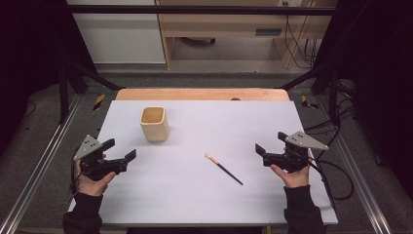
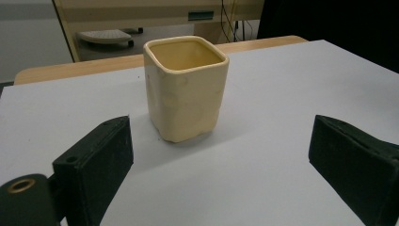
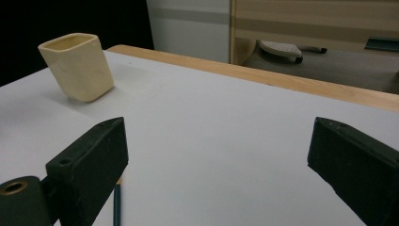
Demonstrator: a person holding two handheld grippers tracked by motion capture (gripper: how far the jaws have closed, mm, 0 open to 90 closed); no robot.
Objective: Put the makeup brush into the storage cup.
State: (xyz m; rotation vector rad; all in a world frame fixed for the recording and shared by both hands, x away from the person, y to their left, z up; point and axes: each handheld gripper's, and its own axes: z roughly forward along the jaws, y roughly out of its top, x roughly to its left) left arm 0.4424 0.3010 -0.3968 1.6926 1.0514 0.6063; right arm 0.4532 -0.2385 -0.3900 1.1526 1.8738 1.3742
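left gripper point(image 1: 120, 150) jaws spread wide, nothing in them; right gripper point(image 1: 270, 147) same, spread and empty. high view: both sit low near the person's edge of the white table point(image 1: 204, 204), one at each side, pointed inward toward each other. looks like a ready pose, hands parked clear of the work. cream cup point(image 1: 155, 124) stands upright on the left half, just ahead of the left gripper. thin brush point(image 1: 223, 168) lies flat near the middle, pale tip toward the cup, dark handle toward the person, nearer the right gripper but apart from it. left hand point(image 1: 92, 180) and right hand point(image 1: 292, 174) grip from below, forearms in dark sleeves coming in from the bottom, wrists roughly level.

left gripper view: jaws wide apart, the cup centred between them farther off, opening up, not touched. probably lined up to steady or take it.

right gripper view: jaws wide too, brush handle point(image 3: 116, 207) just showing by the left jaw near the bottom, cup point(image 3: 77, 66) far off to the left. brush likely this side's pickup, my guess.
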